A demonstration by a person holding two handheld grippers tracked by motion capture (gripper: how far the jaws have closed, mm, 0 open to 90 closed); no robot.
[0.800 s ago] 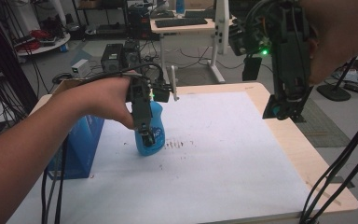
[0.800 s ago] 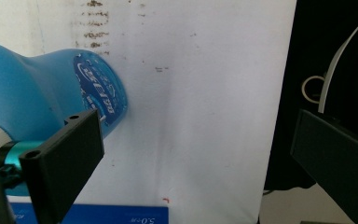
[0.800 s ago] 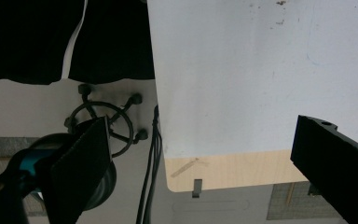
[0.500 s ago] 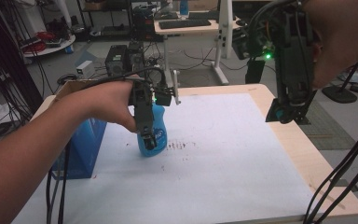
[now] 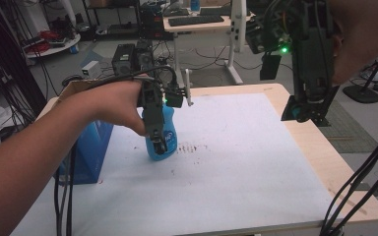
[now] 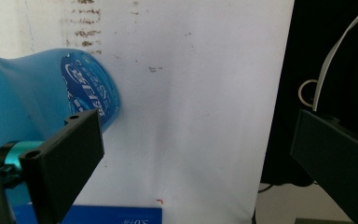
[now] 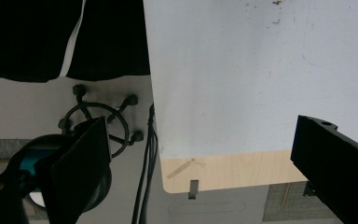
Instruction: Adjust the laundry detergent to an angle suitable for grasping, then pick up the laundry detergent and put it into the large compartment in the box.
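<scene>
A blue plastic bottle with a printed label stands upright on the white table cover, left of centre. My left gripper points down right beside it, on its near side. In the left gripper view the bottle lies off to the left, outside the left jaw, and my left gripper is open with only the white cover between its jaws. My right gripper is held high over the table's right edge. In the right gripper view, my right gripper is open and holds nothing.
A blue box stands at the table's left edge, close to the bottle. Dark smudges mark the cover to the right of the bottle. Cables hang off the right side. A chair base sits on the floor below the table's corner.
</scene>
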